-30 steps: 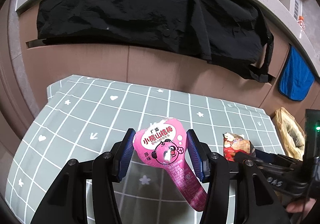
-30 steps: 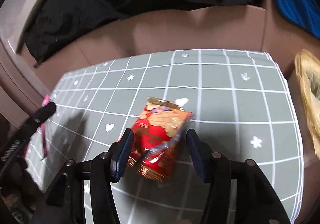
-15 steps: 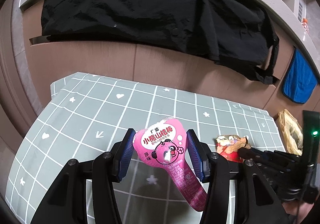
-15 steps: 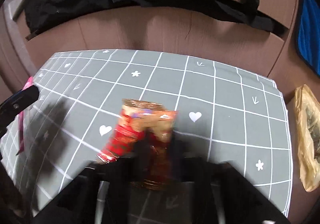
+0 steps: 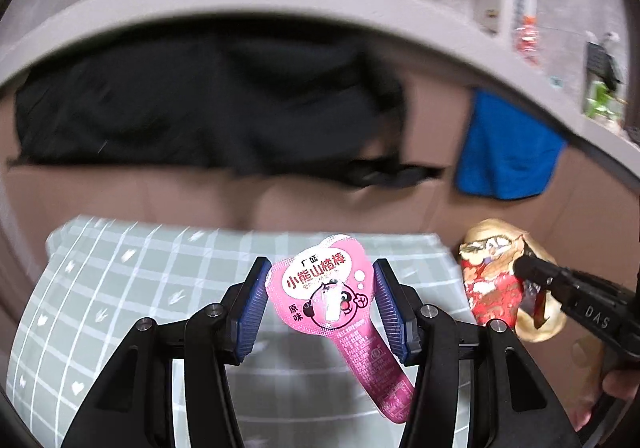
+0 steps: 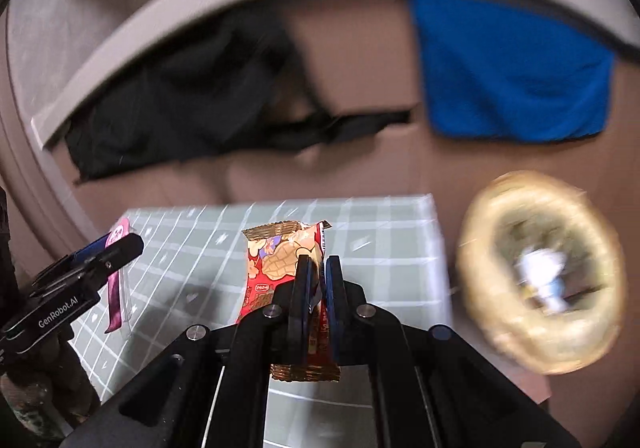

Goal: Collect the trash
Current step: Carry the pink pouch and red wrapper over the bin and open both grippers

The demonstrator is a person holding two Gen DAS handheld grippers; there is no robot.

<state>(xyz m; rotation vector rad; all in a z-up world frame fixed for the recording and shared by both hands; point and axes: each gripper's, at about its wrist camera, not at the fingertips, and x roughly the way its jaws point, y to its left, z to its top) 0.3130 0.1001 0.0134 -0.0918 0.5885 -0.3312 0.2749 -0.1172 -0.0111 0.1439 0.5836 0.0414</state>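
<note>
My left gripper (image 5: 319,300) is shut on a pink snack wrapper (image 5: 324,288) with a cartoon bear face, held above the green checked tablecloth (image 5: 120,288). My right gripper (image 6: 318,280) is shut on a red and gold snack packet (image 6: 276,268) and holds it upright above the table. The packet also shows at the right in the left wrist view (image 5: 492,284), pinched by the right gripper. The pink wrapper shows at the left in the right wrist view (image 6: 116,288).
A bin lined with a yellowish bag (image 6: 540,272) stands on the floor past the table's right edge. A brown wooden bench back (image 5: 160,192) runs behind the table, with black cloth (image 5: 200,108) and a blue towel (image 6: 508,72) hanging over it.
My right gripper has shut on the red packet and lifted it off the table, swinging right toward the bin. My left gripper has lifted and turned right with the pink wrapper.
</note>
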